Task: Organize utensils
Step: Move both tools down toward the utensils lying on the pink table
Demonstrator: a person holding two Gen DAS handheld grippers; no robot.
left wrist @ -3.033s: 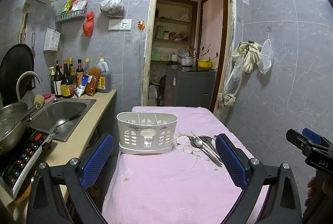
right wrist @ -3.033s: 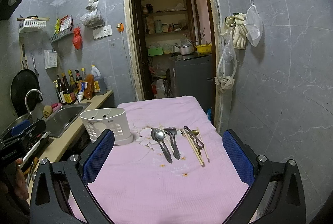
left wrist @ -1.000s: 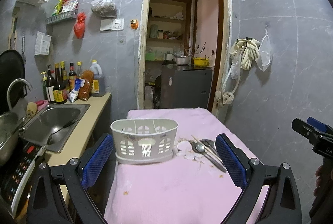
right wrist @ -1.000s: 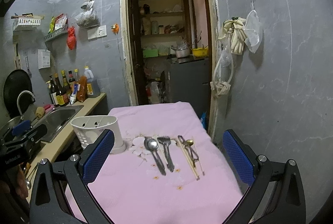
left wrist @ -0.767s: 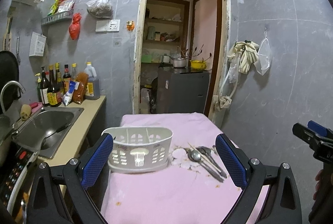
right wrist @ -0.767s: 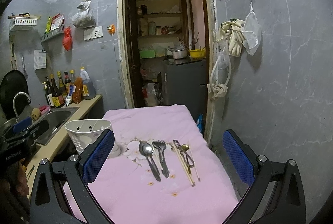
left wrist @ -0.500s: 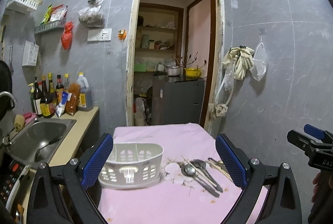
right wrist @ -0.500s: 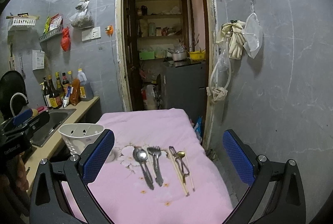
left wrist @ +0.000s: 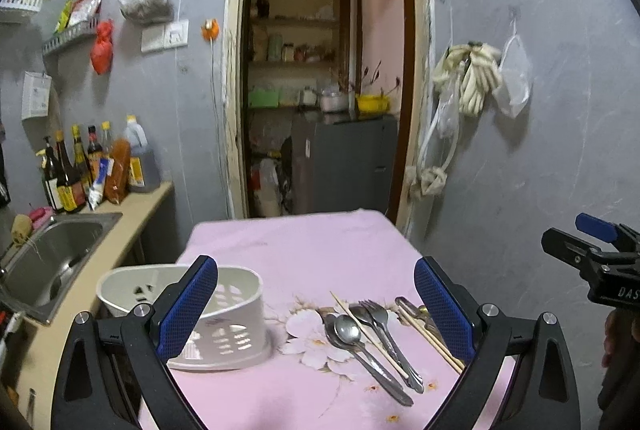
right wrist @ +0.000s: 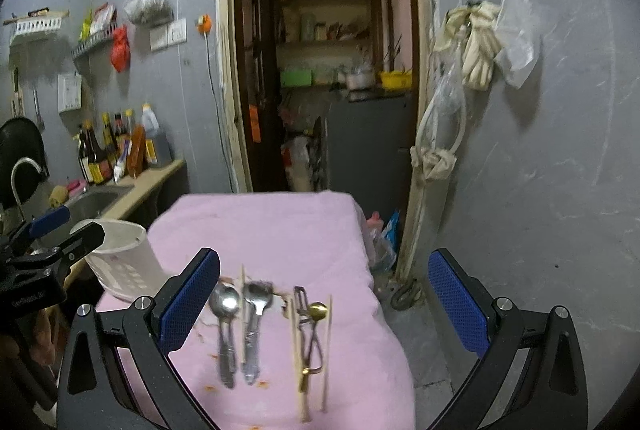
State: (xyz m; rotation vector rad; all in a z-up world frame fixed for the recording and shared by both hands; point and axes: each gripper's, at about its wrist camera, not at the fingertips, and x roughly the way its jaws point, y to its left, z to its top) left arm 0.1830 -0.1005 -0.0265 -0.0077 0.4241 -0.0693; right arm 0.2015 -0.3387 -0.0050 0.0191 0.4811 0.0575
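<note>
Although nothing on the pink cloth (left wrist: 304, 254) has been touched, both cameras have drawn back and swung rightward over the last moments: in the left wrist view the white caddy (left wrist: 224, 314), which sat between the blue pads a second ago, is now partly behind the left pad, and the row of utensils has come into the gap instead. In the right wrist view the utensils have slid nearer and lower, with some motion blur on them. My reading is that the approach has turned toward the cutlery, so a first pick is being lined up; no piece is in the caddy yet.

The left gripper (left wrist: 316, 310) has its jaws spread wide and empty. The right gripper (right wrist: 324, 298) is likewise wide and empty, above the tabletop.

Taking the caddy as landmark: all the utensils lie to its right on the cloth, beyond the printed flower. Nearest it is the spoon (right wrist: 225, 326), then a chopstick (right wrist: 242, 314), then the fork (right wrist: 254, 326). Farther from the caddy lie a peeler (right wrist: 308, 326) and a small gold spoon (right wrist: 317, 310), flanked by two more chopsticks.

Every piece lies flat with its long axis running away from the person, roughly parallel. The spoon's bowl and the fork's tines point to the far end, toward the doorway, handles toward the grippers.
</note>
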